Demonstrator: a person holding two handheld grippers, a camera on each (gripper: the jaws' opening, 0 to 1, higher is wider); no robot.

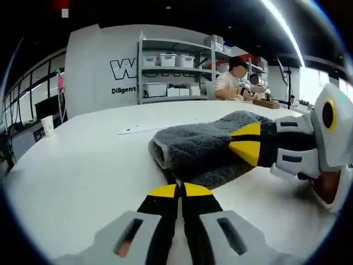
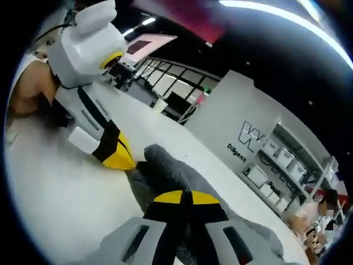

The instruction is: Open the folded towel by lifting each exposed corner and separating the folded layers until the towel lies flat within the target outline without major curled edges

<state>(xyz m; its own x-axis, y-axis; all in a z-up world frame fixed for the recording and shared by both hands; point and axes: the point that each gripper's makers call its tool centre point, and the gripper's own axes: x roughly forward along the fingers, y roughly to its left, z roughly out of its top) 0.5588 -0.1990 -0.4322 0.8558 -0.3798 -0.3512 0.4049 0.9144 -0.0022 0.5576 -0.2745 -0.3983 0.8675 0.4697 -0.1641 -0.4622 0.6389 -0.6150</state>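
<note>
Your towel: grey, plush, folded on the white counter.

You have the grey towel (image 1: 207, 149) lying in a thick, bunched fold on the counter (image 1: 83, 171). In the left gripper view its near-left corner shows a doubled, rolled edge with layers stacked. In the right gripper view its fuzzy pile rises in a soft hump, not flat, its edges curled.

The towel (image 2: 182, 176) is running under the right gripper (image 2: 182, 199), hiding its near part. The left gripper (image 2: 126, 159) is covering one towel edge. Wall lettering (image 1: 124, 69) is disappearing behind shelves (image 1: 176, 69).
</note>
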